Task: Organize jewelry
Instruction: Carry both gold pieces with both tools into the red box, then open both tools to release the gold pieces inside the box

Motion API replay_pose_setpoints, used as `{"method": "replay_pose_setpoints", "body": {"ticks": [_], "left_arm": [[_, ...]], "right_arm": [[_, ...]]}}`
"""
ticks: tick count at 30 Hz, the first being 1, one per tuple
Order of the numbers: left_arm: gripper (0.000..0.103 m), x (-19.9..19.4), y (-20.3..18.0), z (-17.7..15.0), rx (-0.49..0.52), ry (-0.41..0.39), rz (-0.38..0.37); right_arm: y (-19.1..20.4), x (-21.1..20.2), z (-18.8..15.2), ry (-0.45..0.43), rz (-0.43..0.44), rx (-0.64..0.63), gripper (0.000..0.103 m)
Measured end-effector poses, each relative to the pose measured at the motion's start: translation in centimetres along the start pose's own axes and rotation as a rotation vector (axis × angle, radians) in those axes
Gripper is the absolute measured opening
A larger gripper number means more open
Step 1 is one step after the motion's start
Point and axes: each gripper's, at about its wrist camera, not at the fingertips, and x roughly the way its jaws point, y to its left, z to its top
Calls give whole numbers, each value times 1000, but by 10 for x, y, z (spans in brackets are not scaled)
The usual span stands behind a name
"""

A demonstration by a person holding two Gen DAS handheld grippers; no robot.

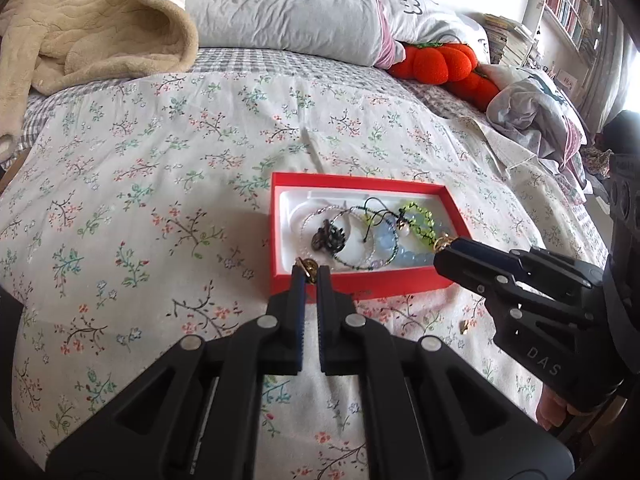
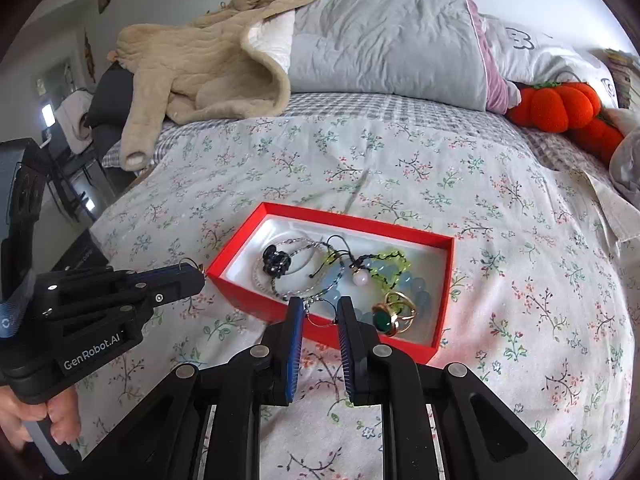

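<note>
A red box (image 1: 276,232) (image 2: 240,256) with a white liner lies on the flowered bedspread. It holds clear and blue bead bracelets (image 2: 416,284), a green bead bracelet (image 1: 420,216), a dark flower piece (image 2: 274,262) and a gold ring with a green stone (image 2: 384,318). My left gripper (image 1: 309,270) (image 2: 202,274) hovers at the box's near left corner, shut on a small gold earring (image 1: 308,267). My right gripper (image 2: 320,308) (image 1: 440,250) hangs over the box's near right edge, its pads pressing on a thin gold hoop (image 2: 320,320).
A small gold piece (image 1: 464,326) lies loose on the bedspread (image 1: 160,184) right of the box. A beige fleece garment (image 2: 208,72), grey pillows (image 2: 380,40) and orange pumpkin plushes (image 1: 440,60) lie along the far side. A hand (image 2: 60,420) grips the left handle.
</note>
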Motion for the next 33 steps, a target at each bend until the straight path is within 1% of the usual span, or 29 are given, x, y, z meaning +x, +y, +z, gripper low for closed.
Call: {"method": "replay_pose_setpoints", "body": {"ticks": [6, 10, 15, 17, 18, 20, 26, 29, 30, 32, 33], "left_arm": [[6, 13, -11, 7, 19, -14, 1], [6, 21, -14, 9, 33, -10, 15], [7, 29, -17, 12, 42, -7, 6], [14, 30, -18, 12, 39, -2, -3], [20, 31, -19, 13, 40, -3, -2], [26, 30, -20, 12, 48, -7, -1], [32, 25, -23, 12, 60, -4, 8], [41, 19, -23, 10, 62, -9, 15], [44, 17, -23, 10, 67, -11, 17], [47, 12, -24, 8, 76, -14, 27], [49, 10, -24, 7, 78, -13, 30]], "right_arm": [[-18, 4, 4, 0, -28, 19, 18], [-24, 7, 5, 2, -27, 17, 18], [-27, 12, 5, 8, -27, 14, 19], [-27, 14, 5, 9, -28, 11, 19], [-28, 14, 5, 11, -25, 14, 19], [-28, 16, 5, 21, -20, 17, 19], [-32, 15, 6, 35, -19, 41, 20], [-32, 11, 6, 34, -22, 43, 24], [-32, 9, 6, 32, -21, 46, 27], [-33, 2, 6, 16, -22, 53, 45], [-33, -3, 5, -3, -23, 55, 60]]}}
